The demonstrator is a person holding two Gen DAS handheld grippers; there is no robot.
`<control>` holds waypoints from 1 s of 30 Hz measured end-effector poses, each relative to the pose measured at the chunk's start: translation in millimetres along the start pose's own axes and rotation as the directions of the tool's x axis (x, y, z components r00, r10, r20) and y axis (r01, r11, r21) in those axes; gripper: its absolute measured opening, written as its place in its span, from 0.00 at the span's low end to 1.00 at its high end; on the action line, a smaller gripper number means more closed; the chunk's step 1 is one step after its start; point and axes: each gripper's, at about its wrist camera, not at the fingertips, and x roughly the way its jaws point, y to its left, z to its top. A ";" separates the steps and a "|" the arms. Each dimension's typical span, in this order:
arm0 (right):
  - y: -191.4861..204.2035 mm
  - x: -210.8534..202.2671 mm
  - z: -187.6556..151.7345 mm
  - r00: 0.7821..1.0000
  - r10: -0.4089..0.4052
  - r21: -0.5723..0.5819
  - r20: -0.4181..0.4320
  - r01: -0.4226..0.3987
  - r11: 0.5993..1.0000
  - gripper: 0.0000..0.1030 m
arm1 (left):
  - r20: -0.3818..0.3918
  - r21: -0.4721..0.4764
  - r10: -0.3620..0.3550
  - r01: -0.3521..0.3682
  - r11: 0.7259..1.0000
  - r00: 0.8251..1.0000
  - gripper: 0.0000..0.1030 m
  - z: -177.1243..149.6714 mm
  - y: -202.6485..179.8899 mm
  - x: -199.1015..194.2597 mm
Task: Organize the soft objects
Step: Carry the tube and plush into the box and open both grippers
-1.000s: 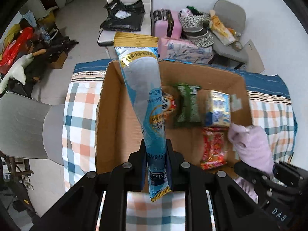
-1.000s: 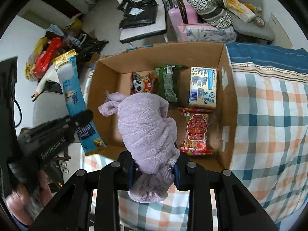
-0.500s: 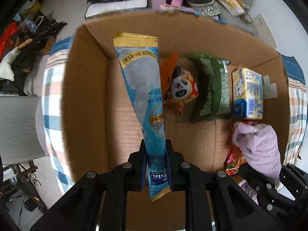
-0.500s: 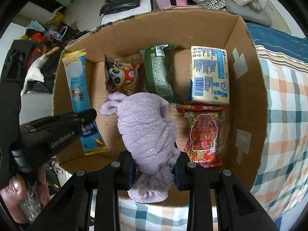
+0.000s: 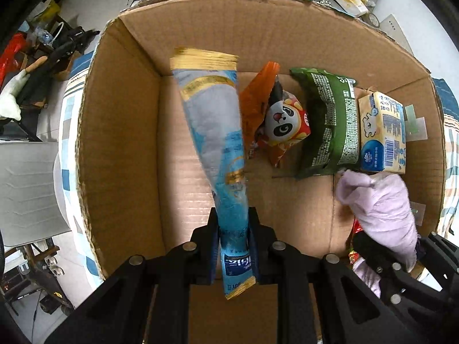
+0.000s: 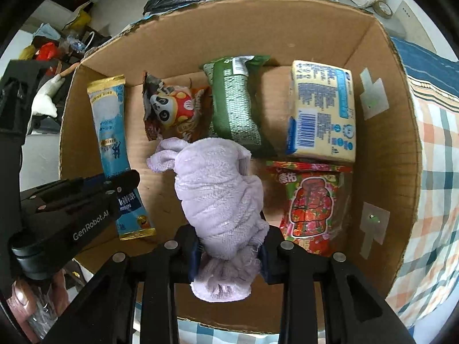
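My left gripper (image 5: 233, 223) is shut on a long blue packet (image 5: 215, 132) with a gold top and holds it inside the left part of the cardboard box (image 5: 120, 132); the packet (image 6: 110, 132) and the left gripper (image 6: 109, 189) also show in the right wrist view. My right gripper (image 6: 229, 246) is shut on a rolled lilac towel (image 6: 221, 197) and holds it inside the box (image 6: 381, 149), over its front middle. The towel (image 5: 381, 209) shows at the right of the left wrist view.
In the box lie a panda snack bag (image 6: 172, 109), a green packet (image 6: 235, 103), a yellow tissue pack (image 6: 321, 114) and a red snack bag (image 6: 312, 209). The box stands on a checked cloth (image 6: 436, 189). Chairs and bags stand behind.
Both grippers have moved forward and down from above the box's near edge into the box, each still holding its object. The box fills both views now.
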 end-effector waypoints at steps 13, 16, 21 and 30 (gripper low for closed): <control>4.1 3.6 -4.0 0.999 -0.040 -0.028 -0.002 0.040 0.999 0.62 | 0.036 -0.039 0.027 -0.025 0.999 0.999 0.42 -23.0 -1.1 -12.7; 1.5 -5.0 -5.6 0.996 -0.080 -0.045 0.025 0.081 0.996 0.75 | 0.072 -0.050 0.026 -0.023 0.998 0.997 0.65 -27.1 0.3 -20.3; -3.1 -18.0 -9.8 0.988 -0.141 -0.048 0.068 0.145 0.988 0.95 | 0.124 -0.074 0.027 -0.018 0.997 0.992 0.87 -36.8 2.6 -36.2; -19.2 -31.6 -19.3 0.978 -0.184 -0.031 0.103 0.188 0.982 1.00 | 0.174 -0.084 0.029 -0.015 0.996 0.984 0.91 -49.8 9.3 -49.8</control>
